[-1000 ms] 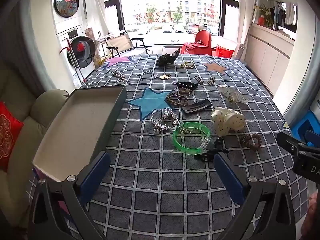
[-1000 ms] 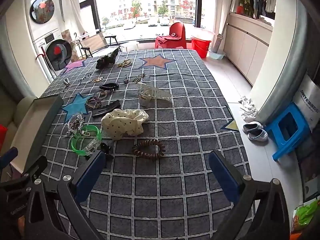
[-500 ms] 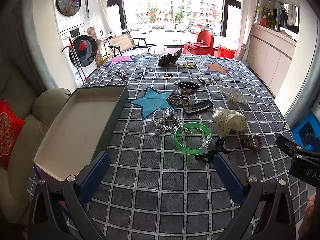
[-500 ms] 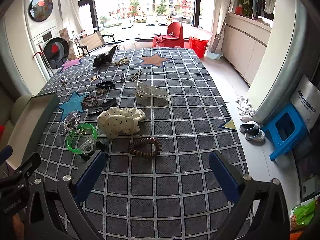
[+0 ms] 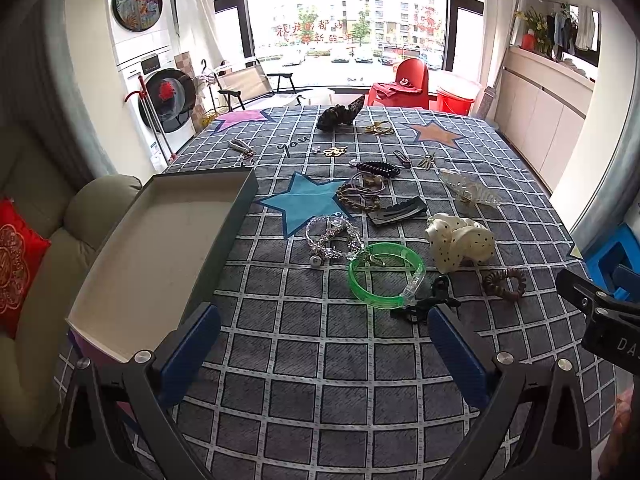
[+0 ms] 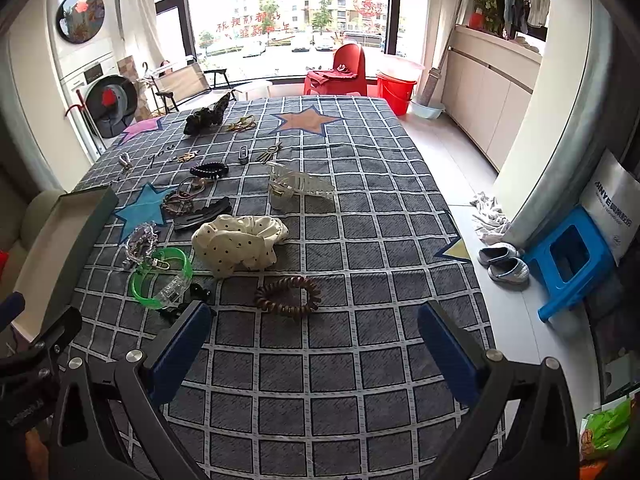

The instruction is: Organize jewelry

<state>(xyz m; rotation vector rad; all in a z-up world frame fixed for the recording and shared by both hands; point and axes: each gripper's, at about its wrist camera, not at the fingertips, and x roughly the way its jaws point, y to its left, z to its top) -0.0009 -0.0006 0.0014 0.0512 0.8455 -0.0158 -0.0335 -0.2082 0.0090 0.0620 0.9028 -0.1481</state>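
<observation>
Hovering spread and empty over the checked bench (image 5: 304, 380), left claw (image 5: 320, 344) and right claw (image 6: 316, 344) should take near pieces first—green bangle (image 5: 384, 276), brown coil tie (image 6: 288, 296)—for the open box (image 5: 160, 248) at left.

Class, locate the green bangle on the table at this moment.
In the left wrist view the green bangle lies on the checked cloth right of the open box, between the clear bead bracelet and the spotted scrunchie.
</observation>
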